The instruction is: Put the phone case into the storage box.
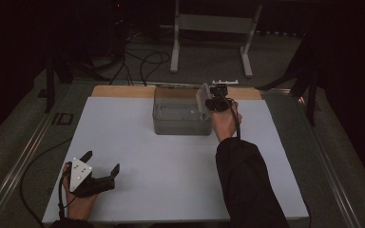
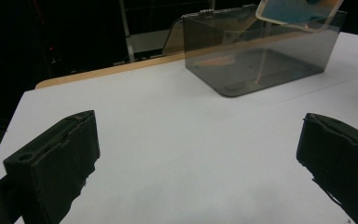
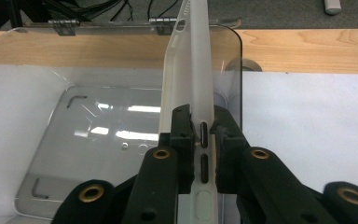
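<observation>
A clear smoky plastic box (image 1: 180,118) stands open at the far middle of the white board, its lid (image 2: 173,38) tipped back behind it. My right gripper (image 1: 215,102) is shut on a translucent white phone case (image 1: 202,99), held on edge above the box's right wall. In the right gripper view the jaws pinch the case (image 3: 192,65) by its side with the button slots, over the box's bare floor (image 3: 98,140). My left gripper (image 1: 102,161) rests open near the board's front left corner, nothing between its jaws, and the box (image 2: 261,56) lies far ahead of it.
The white board (image 1: 171,175) covers most of the table, with a wooden strip (image 1: 119,91) at its far edge. Behind the table stand a white metal frame (image 1: 214,28) and cables (image 1: 147,61) on the floor. A dark stand (image 1: 309,80) is at the right.
</observation>
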